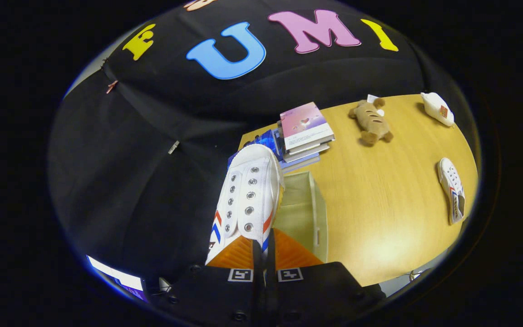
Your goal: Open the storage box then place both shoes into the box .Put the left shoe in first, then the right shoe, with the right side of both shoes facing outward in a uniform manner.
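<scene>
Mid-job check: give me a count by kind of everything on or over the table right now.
White canvas shoes: 2, one in the gripper, one lying on the wooden table
Pale fabric storage box: 1
Stacked books: 1 pile
Brown plush toy: 1
White bottle: 1
Total: 6

No text, brand or number can be read with certainty. The top book (306, 125) of the stack, at about 1 o'clock beyond the gripper (263, 254), has some small print on its pink cover, but it is too small to read. The gripper, closed on the white shoe (247, 200), carries two square black-and-white markers (240, 274) at the base of its fingers; these are patterns, not letters. The second shoe (453, 189), at 3 o'clock on the bench (379, 218), shows a dark patch that is unreadable.
</scene>
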The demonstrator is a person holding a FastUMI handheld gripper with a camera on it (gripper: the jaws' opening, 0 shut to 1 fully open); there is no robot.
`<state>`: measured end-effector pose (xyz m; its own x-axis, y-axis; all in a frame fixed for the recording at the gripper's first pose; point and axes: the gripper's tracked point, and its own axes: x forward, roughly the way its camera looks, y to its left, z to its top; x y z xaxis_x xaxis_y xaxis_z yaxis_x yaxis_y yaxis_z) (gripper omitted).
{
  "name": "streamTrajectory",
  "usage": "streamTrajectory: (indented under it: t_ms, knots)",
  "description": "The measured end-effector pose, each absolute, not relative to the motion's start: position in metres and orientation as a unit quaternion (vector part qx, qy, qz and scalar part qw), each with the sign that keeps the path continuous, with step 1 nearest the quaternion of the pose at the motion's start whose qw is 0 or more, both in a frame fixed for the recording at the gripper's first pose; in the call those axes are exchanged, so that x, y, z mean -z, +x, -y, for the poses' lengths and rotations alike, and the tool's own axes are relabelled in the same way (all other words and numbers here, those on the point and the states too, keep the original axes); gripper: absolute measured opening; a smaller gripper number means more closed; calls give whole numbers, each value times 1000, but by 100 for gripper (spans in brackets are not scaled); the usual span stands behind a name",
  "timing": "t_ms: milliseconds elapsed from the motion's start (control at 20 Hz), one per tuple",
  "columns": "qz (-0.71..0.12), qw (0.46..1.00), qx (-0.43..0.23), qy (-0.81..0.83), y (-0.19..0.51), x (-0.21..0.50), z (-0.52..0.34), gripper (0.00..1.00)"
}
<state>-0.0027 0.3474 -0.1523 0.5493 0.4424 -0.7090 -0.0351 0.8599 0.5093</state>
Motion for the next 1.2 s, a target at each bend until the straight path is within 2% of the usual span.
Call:
streamTrajectory:
  t_ms: [450, 650, 1150, 1200]
  knots:
    - [-498, 837, -112, 199, 3, 223, -393, 5]
    - [-498, 836, -103, 205, 0, 228, -399, 5]
    - [-523, 817, -125, 209, -18, 258, -417, 5]
    - [-516, 816, -142, 219, -12, 256, -424, 10]
